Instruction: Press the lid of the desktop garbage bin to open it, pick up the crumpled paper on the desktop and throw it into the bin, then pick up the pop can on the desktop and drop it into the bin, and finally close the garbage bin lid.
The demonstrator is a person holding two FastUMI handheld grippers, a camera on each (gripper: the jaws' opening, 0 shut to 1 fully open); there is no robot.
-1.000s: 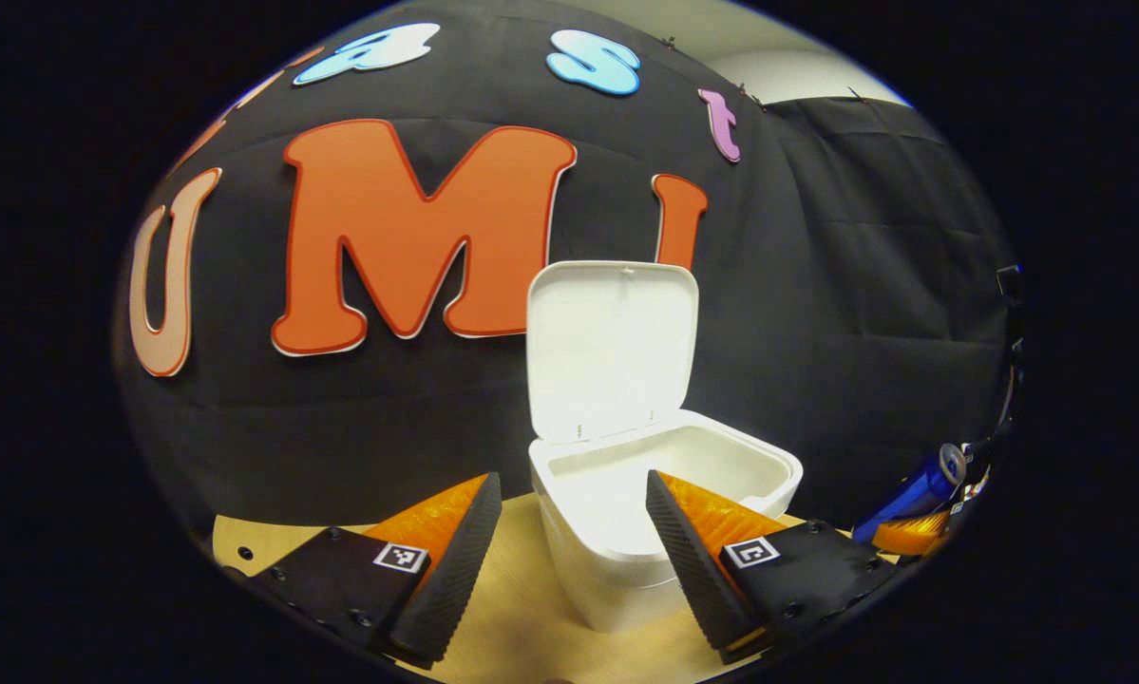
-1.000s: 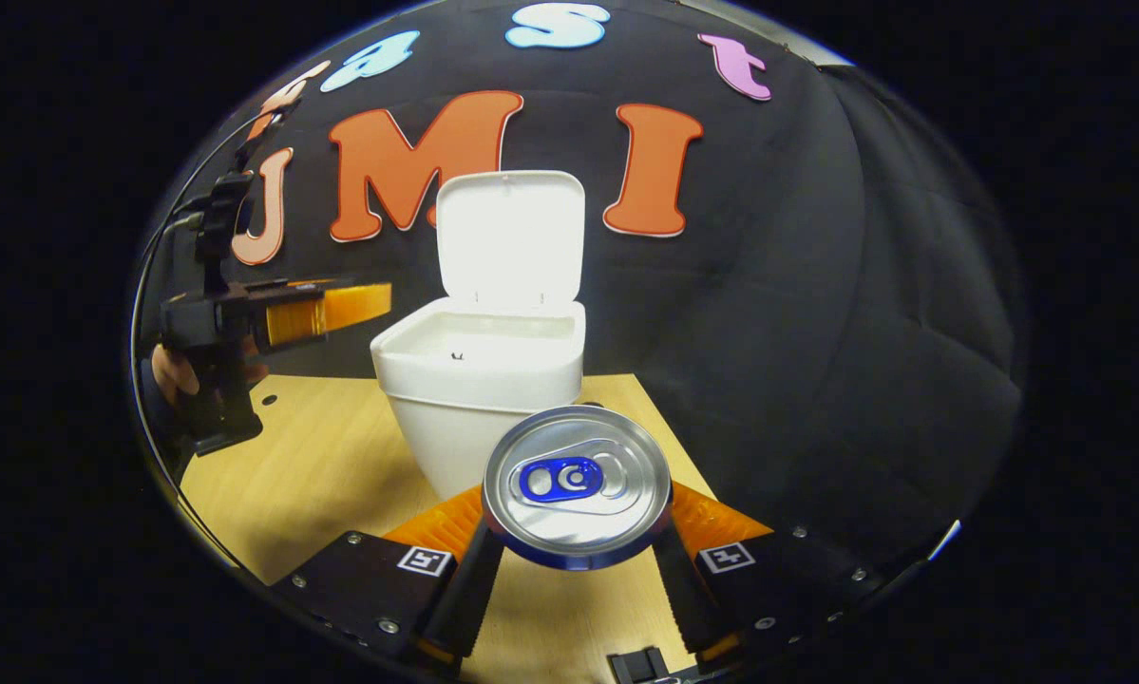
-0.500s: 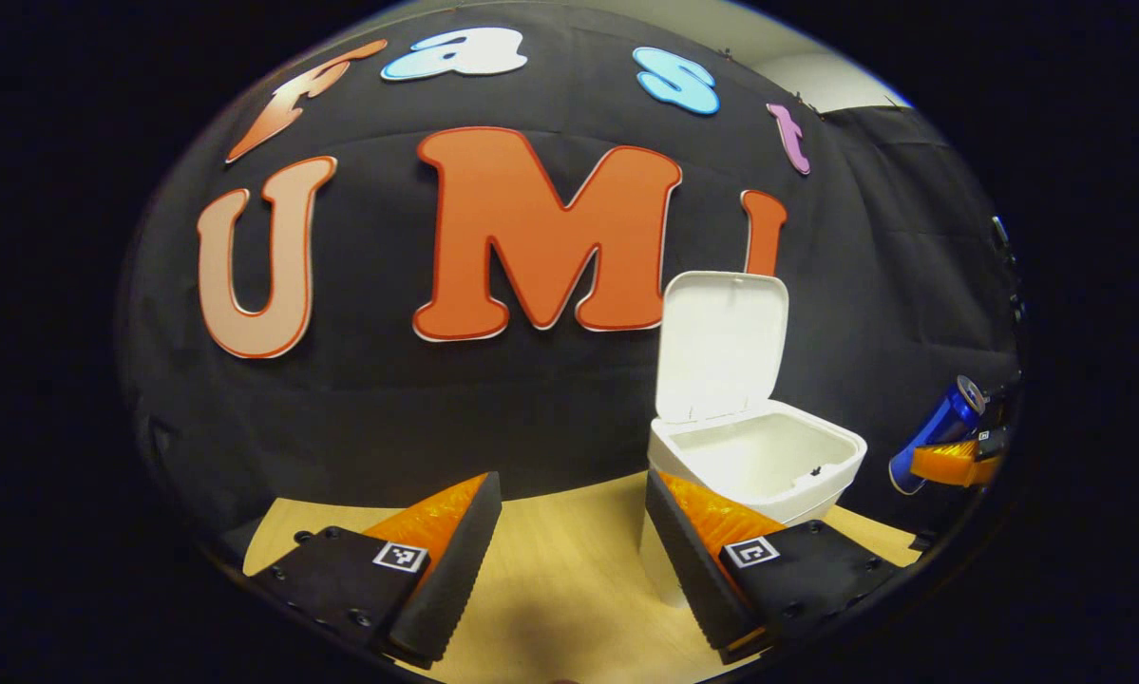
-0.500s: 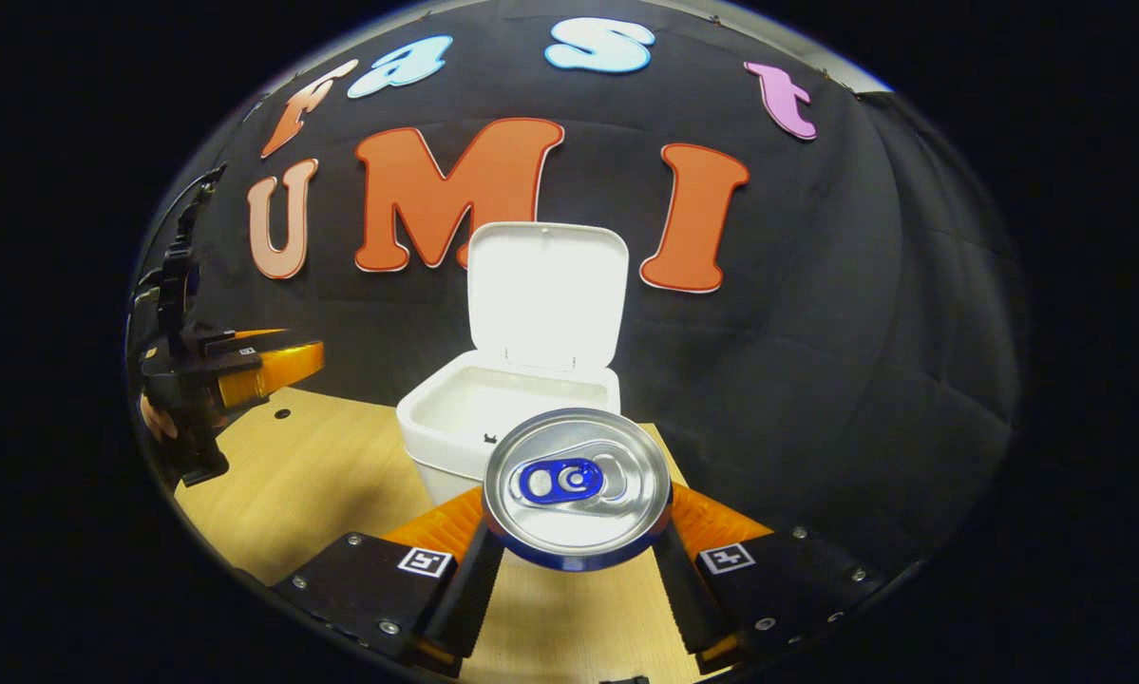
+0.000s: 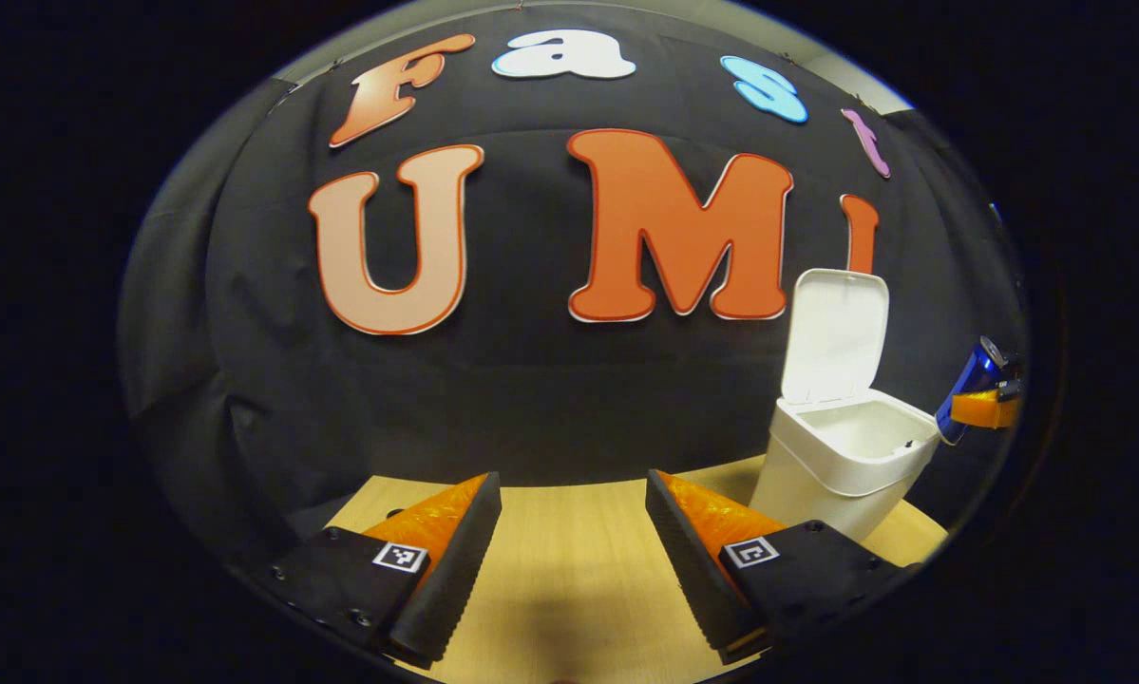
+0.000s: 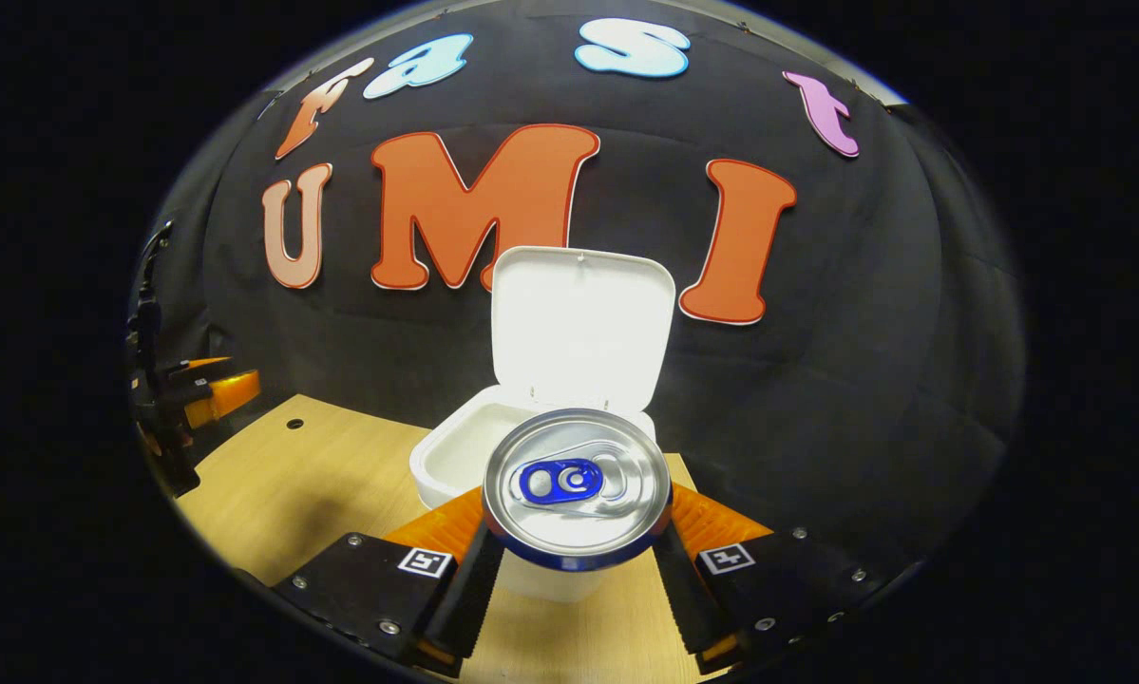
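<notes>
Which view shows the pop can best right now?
The right gripper view: the pop can sits close, top facing the camera, between the right gripper fingers. The left gripper view shows it small and far at the edge, tilted beside the open bin.

The right gripper (image 6: 577,570) has both fingers pressed against something held between them. The left gripper (image 5: 574,560) has its fingers spread wide apart, holding nothing.

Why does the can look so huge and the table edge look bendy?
In the right gripper view the pop can sits right at the fisheye lens, so it swells; in the left gripper view the same can looks tiny and the table edge curves.
</notes>
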